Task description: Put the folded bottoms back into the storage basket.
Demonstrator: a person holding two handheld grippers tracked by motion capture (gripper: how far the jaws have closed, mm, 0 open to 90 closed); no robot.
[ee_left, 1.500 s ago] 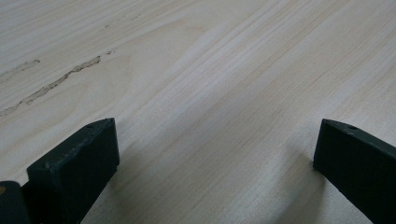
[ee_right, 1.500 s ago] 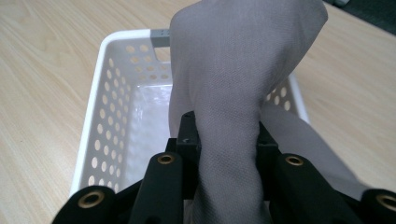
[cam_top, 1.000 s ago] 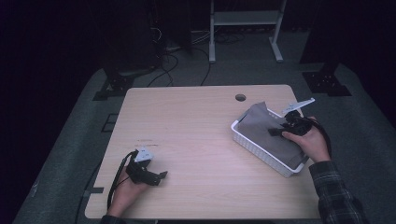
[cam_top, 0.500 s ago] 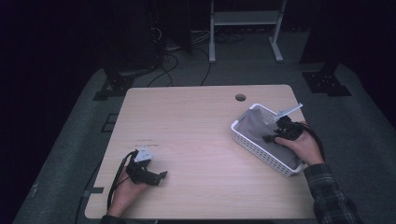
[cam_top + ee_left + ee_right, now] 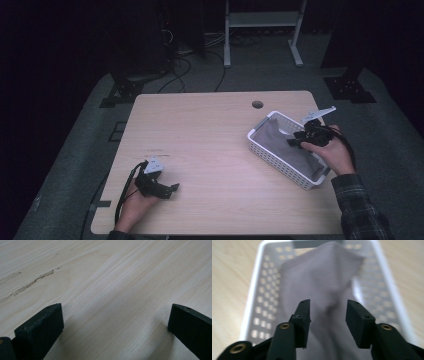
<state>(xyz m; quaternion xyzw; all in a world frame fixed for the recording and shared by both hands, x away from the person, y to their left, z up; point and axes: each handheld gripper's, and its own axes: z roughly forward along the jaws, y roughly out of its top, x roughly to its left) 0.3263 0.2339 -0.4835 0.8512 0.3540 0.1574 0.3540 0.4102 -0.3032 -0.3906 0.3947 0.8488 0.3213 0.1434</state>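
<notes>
A white perforated basket [image 5: 262, 149] sits at the table's right side with a grey cloth [image 5: 280, 146] lying inside it. My right gripper [image 5: 295, 140] hovers over the basket's far end, pointing down at the cloth. In the right gripper view its jaws [image 5: 327, 305] have just been opening; the grey cloth [image 5: 319, 277] rises in a fold in the gap between them inside the basket [image 5: 258, 297], and the pads do not press on it. My left gripper [image 5: 170, 190] rests open on the table's near left, nothing between its jaws [image 5: 116, 308].
The light wooden table [image 5: 210, 130] has a cable hole [image 5: 257, 104] near its far edge and a scuff mark [image 5: 30, 285] close to the left gripper. A white stand [image 5: 260, 30] and cables sit on the dark floor beyond.
The cloth stood bunched above the basket's rim under the right gripper; now it lies down inside. The right gripper sank a little toward the basket. The left hand has not moved.
</notes>
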